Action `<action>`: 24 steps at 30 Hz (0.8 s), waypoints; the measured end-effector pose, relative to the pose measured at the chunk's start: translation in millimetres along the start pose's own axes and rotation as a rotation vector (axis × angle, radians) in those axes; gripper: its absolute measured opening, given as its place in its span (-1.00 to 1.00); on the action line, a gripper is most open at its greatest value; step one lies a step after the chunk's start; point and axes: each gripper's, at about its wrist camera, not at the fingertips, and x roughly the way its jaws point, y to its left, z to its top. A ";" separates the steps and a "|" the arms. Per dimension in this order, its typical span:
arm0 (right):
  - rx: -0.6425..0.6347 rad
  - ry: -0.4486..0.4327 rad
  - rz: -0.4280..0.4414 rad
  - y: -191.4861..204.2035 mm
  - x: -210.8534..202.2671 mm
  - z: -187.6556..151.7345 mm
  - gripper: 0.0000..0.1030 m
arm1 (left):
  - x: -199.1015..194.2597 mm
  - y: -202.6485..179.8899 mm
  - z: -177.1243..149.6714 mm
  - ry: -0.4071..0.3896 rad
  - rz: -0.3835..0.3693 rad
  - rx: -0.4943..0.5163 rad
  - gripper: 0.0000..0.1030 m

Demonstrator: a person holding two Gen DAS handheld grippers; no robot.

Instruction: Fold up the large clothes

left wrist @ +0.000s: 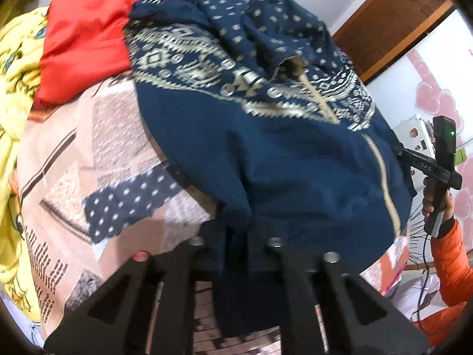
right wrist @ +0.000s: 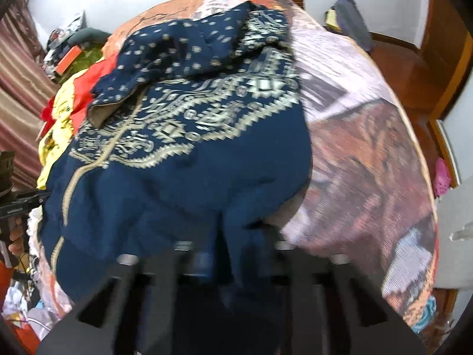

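Both tongs pointed steeply down at the bed's near edge. The left tongs point(left wrist: 236, 254) were pinched narrow on the hem of the navy patterned garment point(left wrist: 266, 153), and the right tongs point(right wrist: 233, 254) were likewise pinched on its near hem. The garment lay spread over the patchwork bedspread point(left wrist: 74, 177). A red cloth point(left wrist: 85, 47) and yellow cloth point(left wrist: 17, 88) lay beside it, toward the bed's left.

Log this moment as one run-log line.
stage: grasp hem | left hand-held gripper: shut on navy garment | right hand-held gripper: shut on navy garment | garment: spread on bed, unfolded | beside: red cloth
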 end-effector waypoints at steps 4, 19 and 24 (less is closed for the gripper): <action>-0.062 -0.053 0.000 13.0 -12.7 12.4 -0.84 | -16.0 -17.6 12.8 -0.086 0.041 0.057 -0.87; -0.101 -0.370 0.007 22.0 -63.7 152.0 -0.85 | -100.2 8.2 134.2 -0.471 0.166 -0.014 -0.87; -0.070 -0.312 -0.044 5.6 -12.9 193.3 -0.85 | -56.0 45.3 175.7 -0.416 0.199 -0.106 -0.87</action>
